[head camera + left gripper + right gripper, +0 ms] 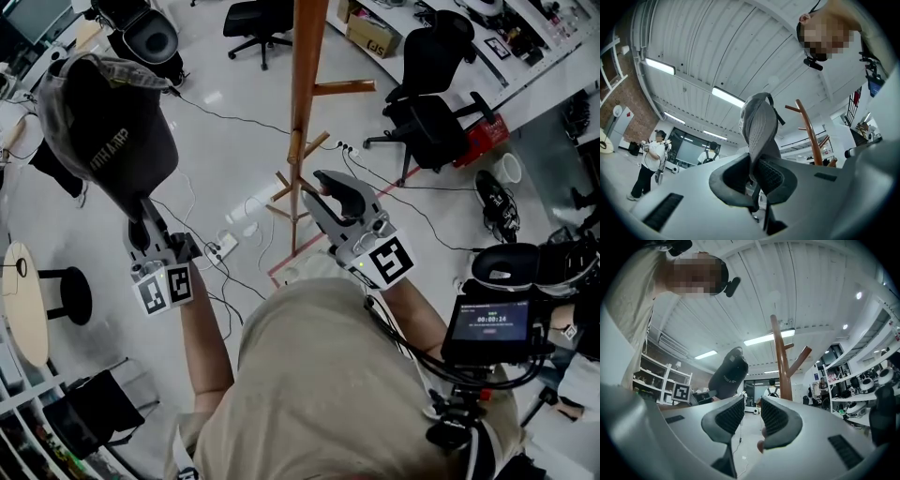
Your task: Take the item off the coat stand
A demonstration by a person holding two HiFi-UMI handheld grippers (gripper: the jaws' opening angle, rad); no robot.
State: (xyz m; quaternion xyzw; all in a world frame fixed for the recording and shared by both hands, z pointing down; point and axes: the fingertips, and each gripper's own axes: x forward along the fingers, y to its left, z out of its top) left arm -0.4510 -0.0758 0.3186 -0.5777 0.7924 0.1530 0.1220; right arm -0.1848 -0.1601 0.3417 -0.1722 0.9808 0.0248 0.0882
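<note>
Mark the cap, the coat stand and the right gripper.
cap [108,122]: head view, dark crown above the lettering.
coat stand [305,75]: head view, upright wooden pole.
right gripper [752,409]: right gripper view, empty gap between its open jaws.

cap lettering — too blurred to read

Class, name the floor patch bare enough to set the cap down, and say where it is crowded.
Bare floor lies between the cap and the coat stand. Right of the stand, office chairs and cables crowd it.
</note>
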